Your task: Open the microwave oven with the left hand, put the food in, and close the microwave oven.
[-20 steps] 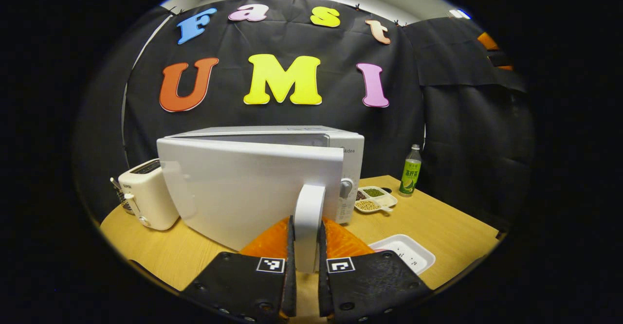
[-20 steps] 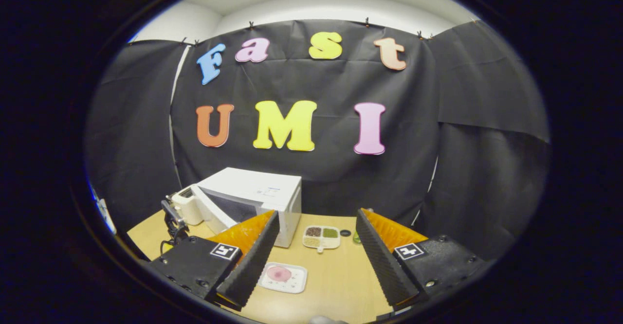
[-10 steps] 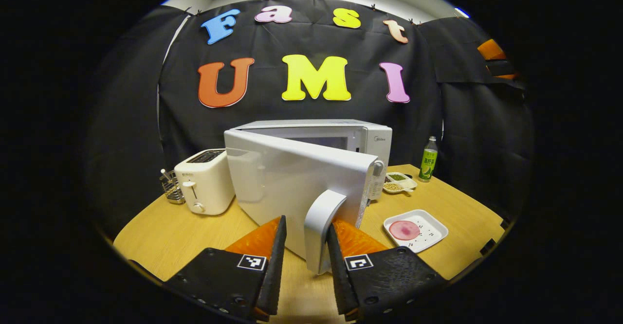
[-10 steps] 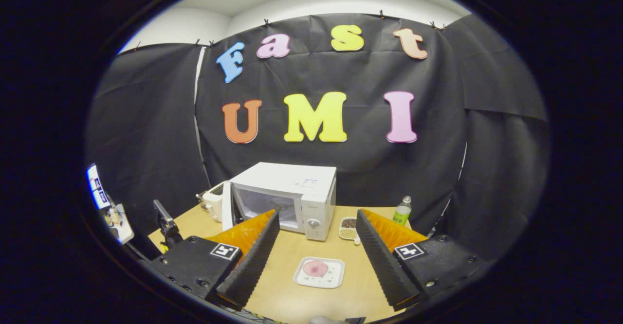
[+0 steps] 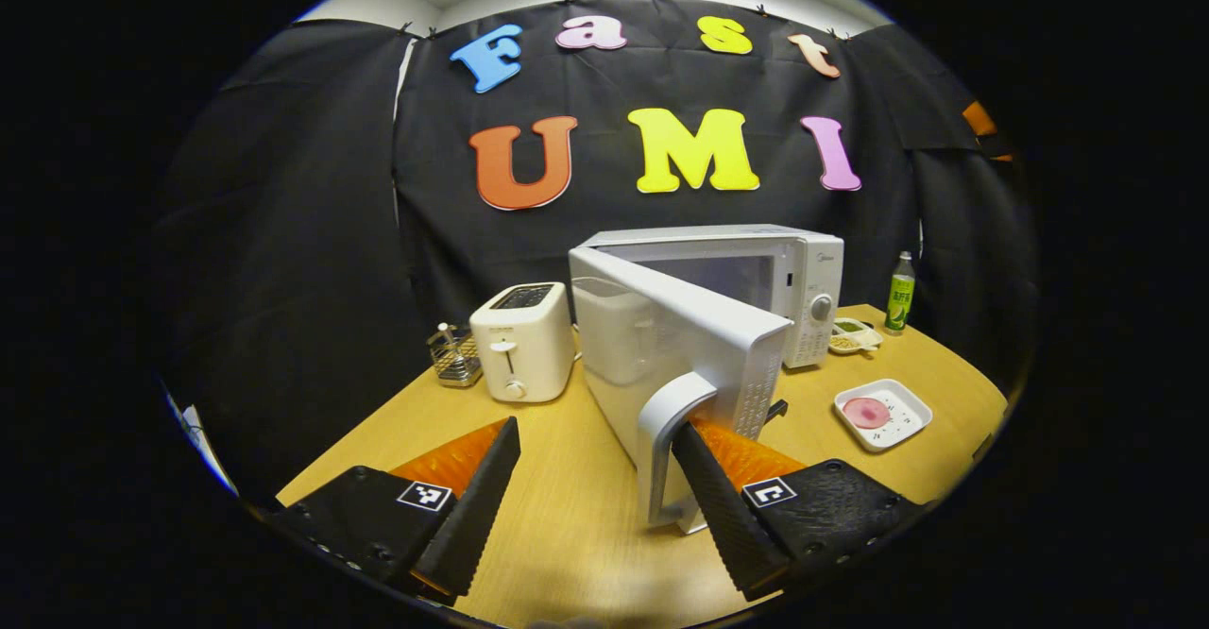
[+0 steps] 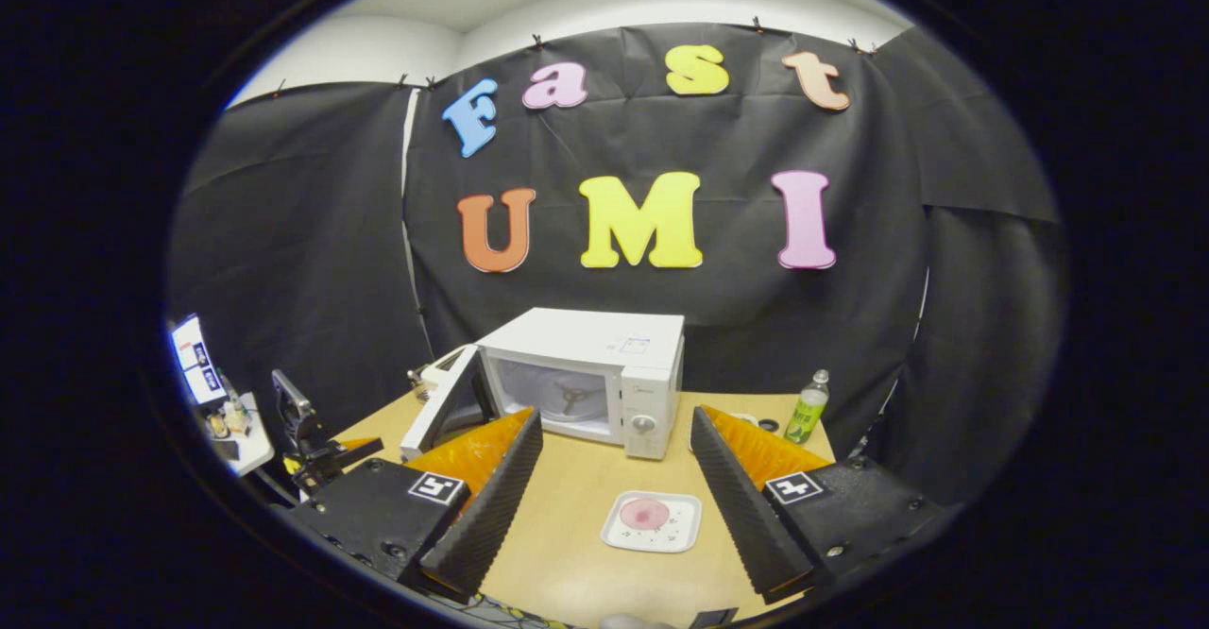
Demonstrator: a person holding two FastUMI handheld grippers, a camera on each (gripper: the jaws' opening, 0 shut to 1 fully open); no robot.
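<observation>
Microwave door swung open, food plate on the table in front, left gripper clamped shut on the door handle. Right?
Not quite. In the left gripper view the left gripper is open, its fingers spread; one sits beside the door handle without clamping it. The rest holds: the microwave door is open and the food plate sits on the table in front.

Microwaves: 1 [image 5: 756, 280], white, door [image 5: 680, 346] open.
Toasters: 1 [image 5: 522, 341], white.
Wire racks: 1 [image 5: 455, 357], small, left of toaster.
Bottles: 1 [image 5: 901, 293], green label.
Divided snack dishes: 1 [image 5: 853, 335], w/ several compartments.
White trays: 1 [image 5: 883, 413], w/ 1 pink round food item [image 5: 865, 412] on it.
Tables: 1 [image 5: 576, 516], wood top.
Grippers: 2, left [image 5: 595, 506] & right [image 6: 614, 497], each w/ 2 fingers.
</observation>
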